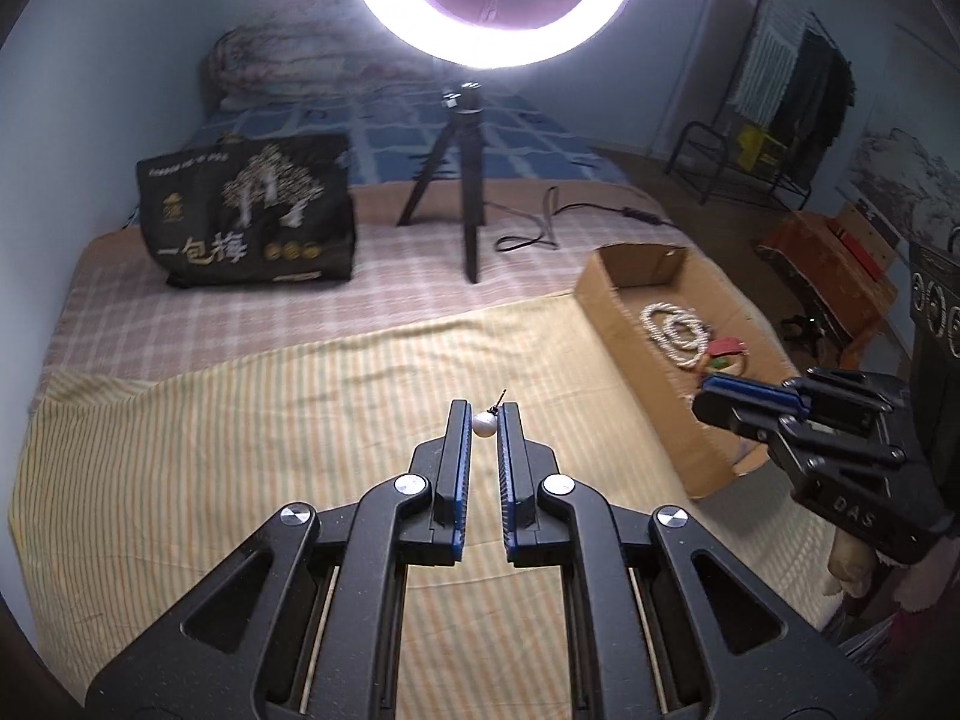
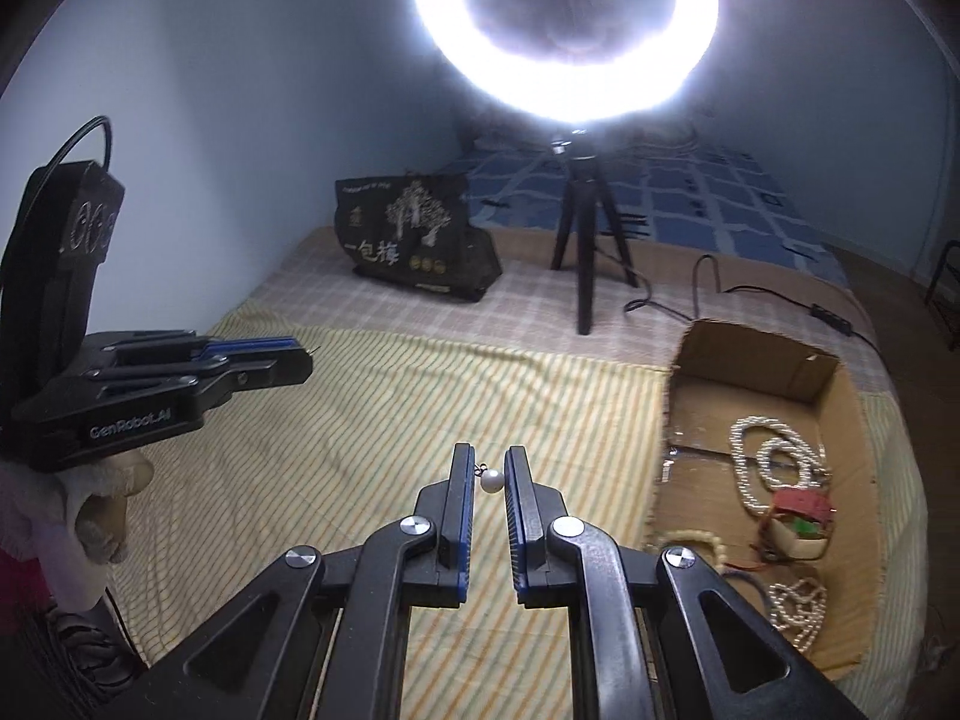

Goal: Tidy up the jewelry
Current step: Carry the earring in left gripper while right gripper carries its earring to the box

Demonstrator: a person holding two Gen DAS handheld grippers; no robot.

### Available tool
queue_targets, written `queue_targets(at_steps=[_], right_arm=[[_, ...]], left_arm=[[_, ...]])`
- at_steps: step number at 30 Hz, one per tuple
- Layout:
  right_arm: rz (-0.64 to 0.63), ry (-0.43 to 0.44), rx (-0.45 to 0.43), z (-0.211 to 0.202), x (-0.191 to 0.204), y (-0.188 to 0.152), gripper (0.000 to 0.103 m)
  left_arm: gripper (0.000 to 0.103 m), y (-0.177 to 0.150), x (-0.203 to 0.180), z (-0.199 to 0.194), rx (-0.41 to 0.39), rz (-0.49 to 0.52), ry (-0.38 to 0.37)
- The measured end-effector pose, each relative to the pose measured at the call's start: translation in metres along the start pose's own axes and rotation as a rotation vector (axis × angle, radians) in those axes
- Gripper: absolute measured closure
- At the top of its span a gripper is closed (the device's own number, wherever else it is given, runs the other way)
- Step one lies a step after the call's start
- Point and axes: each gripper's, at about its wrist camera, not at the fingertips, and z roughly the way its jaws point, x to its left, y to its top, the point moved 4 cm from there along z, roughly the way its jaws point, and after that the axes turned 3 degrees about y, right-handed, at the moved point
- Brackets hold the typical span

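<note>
Over the striped cloth (image 1: 252, 420) both grippers — left gripper (image 1: 485, 414), right gripper (image 2: 489, 468) — are each clamped on a pearl earring (image 1: 485, 425), the other pearl earring (image 2: 493, 481) too, so I'd carry them gently to the cardboard box (image 2: 840, 420) — no squeezing harder.

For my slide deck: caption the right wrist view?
Right gripper pinches a pearl earring beside the cardboard box of necklaces.
</note>
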Motion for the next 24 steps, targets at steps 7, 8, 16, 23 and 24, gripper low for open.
queue_targets(at_steps=[7, 8, 16, 23, 24], right_arm=[[0.036, -0.049, -0.026, -0.023, -0.028, 0.000, 0.095], [0.040, -0.055, -0.030, -0.026, -0.032, 0.000, 0.095], [0.085, -0.104, -0.047, -0.043, -0.071, -0.003, 0.095], [0.159, -0.120, -0.072, -0.053, -0.111, 0.005, 0.095], [0.167, -0.123, -0.077, -0.054, -0.115, 0.007, 0.095]], left_arm=[[0.096, 0.008, -0.036, -0.006, -0.027, 0.043, -0.031], [0.096, 0.009, -0.042, -0.006, -0.030, 0.050, -0.037], [0.096, 0.011, -0.087, 0.004, -0.025, 0.092, -0.089], [0.096, 0.010, -0.123, 0.021, -0.005, 0.122, -0.132], [0.096, 0.010, -0.127, 0.023, -0.003, 0.124, -0.136]])
